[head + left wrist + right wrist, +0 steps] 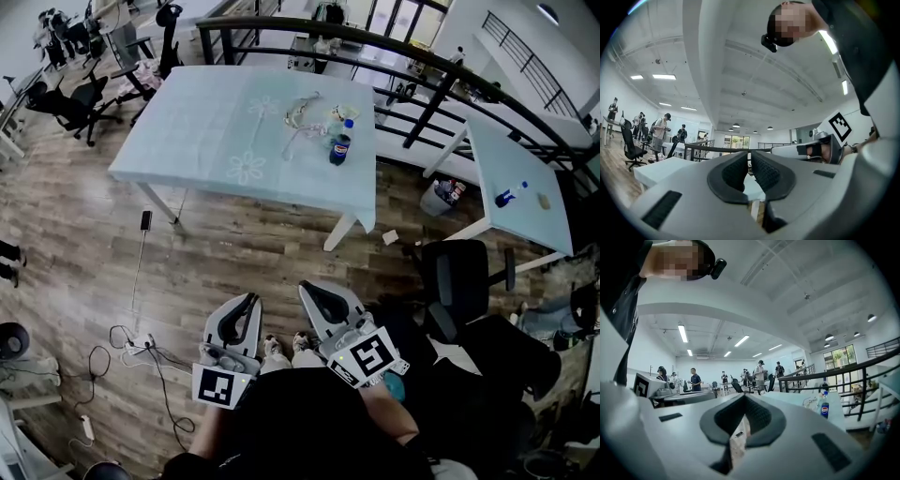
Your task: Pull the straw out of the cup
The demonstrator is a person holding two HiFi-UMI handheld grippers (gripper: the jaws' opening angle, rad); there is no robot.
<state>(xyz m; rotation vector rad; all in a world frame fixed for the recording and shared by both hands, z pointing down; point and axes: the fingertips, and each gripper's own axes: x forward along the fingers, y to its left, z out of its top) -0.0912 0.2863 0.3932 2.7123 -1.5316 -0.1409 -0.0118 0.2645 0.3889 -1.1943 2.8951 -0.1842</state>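
The table with the light blue cloth [187, 141] stands far ahead of me. On it are a dark cola bottle with a blue cap [339, 147] and a small pale cup-like thing [337, 115] just behind it; a straw is too small to make out. The bottle [825, 409] also shows far off in the right gripper view. Both grippers are held level close to my body, far from the table. My left gripper [251, 298] [750, 157] has its pads nearly touching with nothing between them. My right gripper [307, 287] [743, 399] is shut and holds nothing.
Clear plastic wrapping [302, 114] lies on the table by the bottle. A black railing [422, 66] runs behind it. A second table [525, 187] and a black office chair [464, 272] stand at the right. Cables [141, 342] lie on the wooden floor at my left. People stand far off.
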